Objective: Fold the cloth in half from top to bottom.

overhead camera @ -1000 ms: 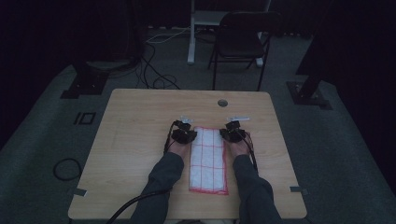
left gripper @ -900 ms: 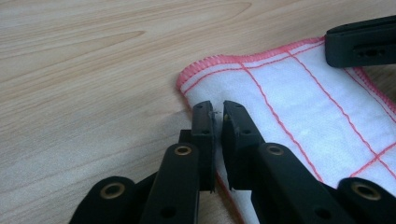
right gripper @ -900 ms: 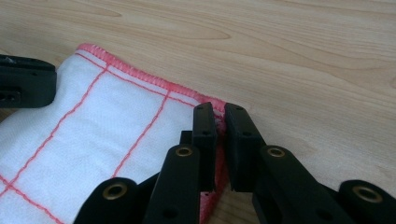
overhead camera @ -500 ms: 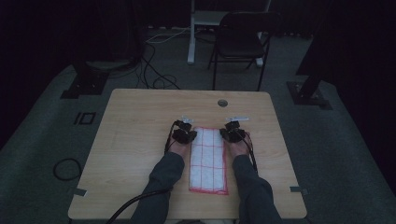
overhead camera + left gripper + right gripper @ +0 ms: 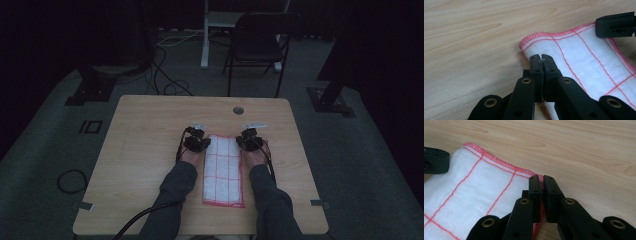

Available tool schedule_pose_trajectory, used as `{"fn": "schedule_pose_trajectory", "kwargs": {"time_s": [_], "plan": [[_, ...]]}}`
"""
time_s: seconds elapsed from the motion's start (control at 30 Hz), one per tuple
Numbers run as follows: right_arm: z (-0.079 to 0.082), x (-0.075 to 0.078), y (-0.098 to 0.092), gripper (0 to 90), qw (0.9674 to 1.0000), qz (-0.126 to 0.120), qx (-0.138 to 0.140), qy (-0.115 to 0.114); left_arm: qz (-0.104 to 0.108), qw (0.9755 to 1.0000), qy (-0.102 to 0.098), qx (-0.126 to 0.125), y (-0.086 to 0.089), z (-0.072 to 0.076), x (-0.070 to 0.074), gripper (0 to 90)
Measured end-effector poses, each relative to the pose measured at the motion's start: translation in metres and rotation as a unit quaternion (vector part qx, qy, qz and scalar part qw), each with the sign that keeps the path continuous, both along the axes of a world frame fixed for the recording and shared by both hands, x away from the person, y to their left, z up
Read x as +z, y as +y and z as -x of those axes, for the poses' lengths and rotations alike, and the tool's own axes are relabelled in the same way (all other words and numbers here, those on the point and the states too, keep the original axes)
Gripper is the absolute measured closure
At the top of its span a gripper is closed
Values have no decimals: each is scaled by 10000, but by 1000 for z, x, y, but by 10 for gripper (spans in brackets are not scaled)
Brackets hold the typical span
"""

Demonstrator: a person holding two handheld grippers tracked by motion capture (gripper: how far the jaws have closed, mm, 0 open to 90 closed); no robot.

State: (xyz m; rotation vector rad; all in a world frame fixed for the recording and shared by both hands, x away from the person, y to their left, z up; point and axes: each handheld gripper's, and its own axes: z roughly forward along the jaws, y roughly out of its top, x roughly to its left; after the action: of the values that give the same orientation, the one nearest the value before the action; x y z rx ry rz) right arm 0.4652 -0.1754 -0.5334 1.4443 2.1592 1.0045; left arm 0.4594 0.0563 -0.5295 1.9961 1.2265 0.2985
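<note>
A white cloth with a red grid and red hem (image 5: 223,170) lies folded lengthwise on the wooden table (image 5: 140,145), its long side running toward the person. My left gripper (image 5: 196,141) is at the cloth's far left corner, and in the left gripper view its jaws (image 5: 541,58) are shut on the cloth's edge (image 5: 584,52). At the far right corner my right gripper (image 5: 249,139) is shut on the red hem, seen close in the right gripper view (image 5: 539,180) over the cloth (image 5: 479,187). Each gripper view also catches the other gripper's tip (image 5: 616,24) (image 5: 435,161).
A round grommet hole (image 5: 238,109) sits near the table's far edge. Beyond the table stand a dark folding chair (image 5: 260,45) and a white desk leg (image 5: 205,35). Cables (image 5: 165,75) lie on the grey floor at left, and another cable loop (image 5: 72,181) lies beside the table.
</note>
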Motion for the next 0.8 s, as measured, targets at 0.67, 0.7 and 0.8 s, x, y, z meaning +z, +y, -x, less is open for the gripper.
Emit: {"fn": "schedule_pose_trajectory", "kwargs": {"time_s": [0.67, 0.7, 0.8], "plan": [[3, 18, -7, 863, 9994, -148, 6, -306, 235, 9995, -186, -124, 3, -1, 20, 891], [3, 19, -6, 863, 9994, -162, -1, -309, 229, 9995, -189, -131, 3, -1, 21, 891], [3, 22, -5, 863, 9993, -155, 6, -345, 253, 9994, -212, -119, 3, -1, 24, 891]]}}
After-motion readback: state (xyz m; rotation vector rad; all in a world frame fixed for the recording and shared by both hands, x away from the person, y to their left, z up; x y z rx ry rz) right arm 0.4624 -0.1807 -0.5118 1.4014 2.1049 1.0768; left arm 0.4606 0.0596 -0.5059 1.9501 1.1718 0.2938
